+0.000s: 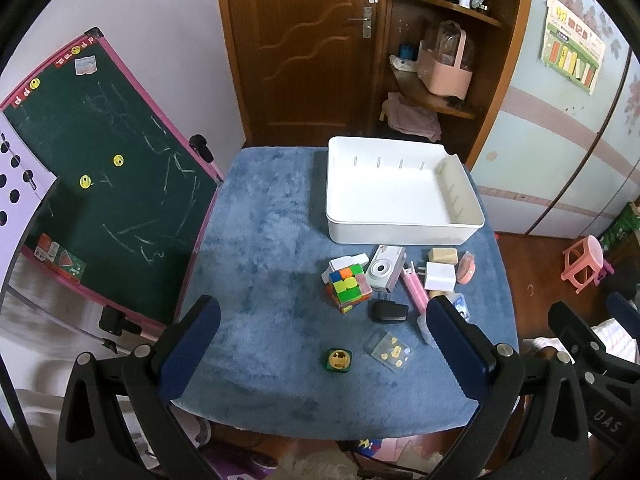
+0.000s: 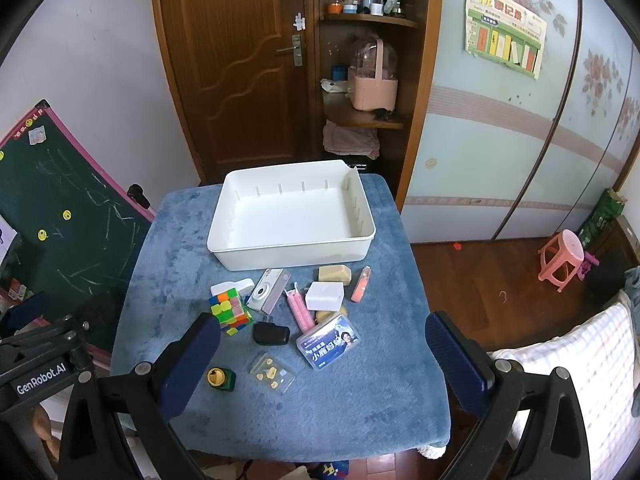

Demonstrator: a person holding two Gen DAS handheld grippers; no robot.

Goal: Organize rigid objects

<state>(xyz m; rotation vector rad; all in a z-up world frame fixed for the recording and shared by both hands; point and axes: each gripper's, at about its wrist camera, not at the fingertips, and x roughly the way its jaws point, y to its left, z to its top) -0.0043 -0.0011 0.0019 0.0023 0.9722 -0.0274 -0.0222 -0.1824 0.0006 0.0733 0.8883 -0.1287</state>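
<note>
A white tray [image 1: 404, 236] [image 2: 296, 256] stands empty at the far side of a blue-covered table [image 1: 260, 240] [image 2: 360, 392]. In front of it lie a colour cube [image 1: 349, 286] [image 2: 231, 310], a white camera [image 1: 385, 268] [image 2: 266, 289], a black key fob [image 1: 389, 312] [image 2: 271, 334], a white charger [image 1: 440, 276] [image 2: 325, 295], a pink strip [image 2: 301, 312], a blue card box [image 2: 327, 341], a clear bag of yellow bits [image 1: 389, 350] [image 2: 272, 372] and a small green-gold box [image 1: 338, 359] [image 2: 221, 378]. My left gripper [image 1: 320, 348] and right gripper [image 2: 324, 360] are open and empty above the table's near edge.
A green chalkboard [image 1: 100, 184] leans at the table's left. A wooden door and shelves [image 2: 360, 80] stand behind. A pink stool [image 2: 560, 260] is on the floor at right. A checked cloth [image 2: 588, 360] lies near right.
</note>
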